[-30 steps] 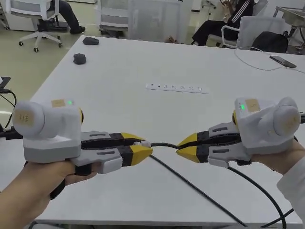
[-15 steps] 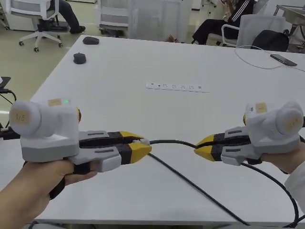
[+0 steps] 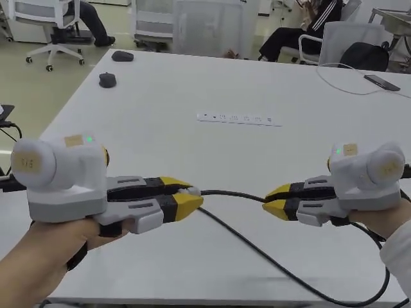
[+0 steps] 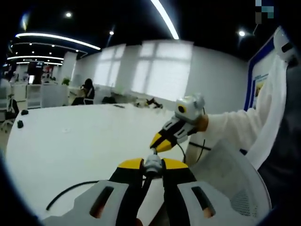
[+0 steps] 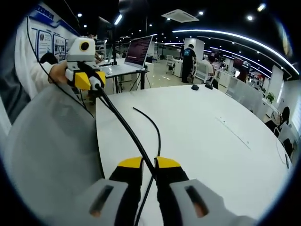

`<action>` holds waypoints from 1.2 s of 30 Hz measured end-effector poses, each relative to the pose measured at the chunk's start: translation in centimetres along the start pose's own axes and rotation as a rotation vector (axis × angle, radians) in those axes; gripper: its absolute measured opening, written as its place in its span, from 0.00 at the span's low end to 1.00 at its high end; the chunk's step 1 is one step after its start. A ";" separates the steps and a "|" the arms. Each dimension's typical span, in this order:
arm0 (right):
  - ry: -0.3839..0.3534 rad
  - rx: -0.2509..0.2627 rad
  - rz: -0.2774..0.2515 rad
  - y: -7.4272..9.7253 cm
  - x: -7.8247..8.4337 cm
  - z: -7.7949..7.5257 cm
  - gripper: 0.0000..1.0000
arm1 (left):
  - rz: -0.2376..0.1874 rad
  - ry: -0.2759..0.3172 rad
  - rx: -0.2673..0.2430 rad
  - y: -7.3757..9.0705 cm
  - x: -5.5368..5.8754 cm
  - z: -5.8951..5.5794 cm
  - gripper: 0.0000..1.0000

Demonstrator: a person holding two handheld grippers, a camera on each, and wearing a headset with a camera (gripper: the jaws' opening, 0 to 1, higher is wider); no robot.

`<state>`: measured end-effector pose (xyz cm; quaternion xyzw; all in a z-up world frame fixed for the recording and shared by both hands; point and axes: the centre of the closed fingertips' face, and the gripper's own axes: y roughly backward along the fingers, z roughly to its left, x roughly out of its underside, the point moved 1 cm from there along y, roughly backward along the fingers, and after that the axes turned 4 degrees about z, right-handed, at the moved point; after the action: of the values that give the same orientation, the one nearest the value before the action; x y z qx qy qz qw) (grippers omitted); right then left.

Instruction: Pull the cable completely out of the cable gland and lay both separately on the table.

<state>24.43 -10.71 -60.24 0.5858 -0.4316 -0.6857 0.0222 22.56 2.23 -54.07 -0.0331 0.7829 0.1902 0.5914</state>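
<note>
Above the table's (image 3: 192, 83) near edge, the left gripper (image 3: 196, 196) gripped the cable gland (image 4: 153, 164) at left, while the right gripper (image 3: 270, 200) pinched the black cable (image 3: 231, 192) emerging from it.

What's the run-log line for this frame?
left gripper: shut on cable gland | right gripper: shut on cable | cable: through gland, spanning gap between grippers | separation: not yet done

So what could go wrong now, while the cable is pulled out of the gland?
The gland sits only at the tips of the left claw; a hard pull may tear it loose. The right claw may slide along the cable. The slack loop near the table edge may snag.
</note>
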 end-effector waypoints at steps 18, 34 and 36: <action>0.295 -0.141 -0.149 -1.7 -7.8 6.5 0.17 | 0.007 -0.004 0.007 -0.1 0.2 -0.3 0.16; 0.350 -0.137 -0.151 -2.2 -8.2 6.9 0.05 | -0.011 -0.013 0.022 0.1 -0.2 -0.6 0.16; 0.352 -0.136 -0.150 -2.2 -8.1 6.9 0.05 | -0.012 -0.015 0.020 0.1 -0.2 -0.6 0.16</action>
<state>22.35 -1.09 -55.64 0.7243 -0.3288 -0.5999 0.0855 22.06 2.07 -53.68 -0.0302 0.7802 0.1790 0.5986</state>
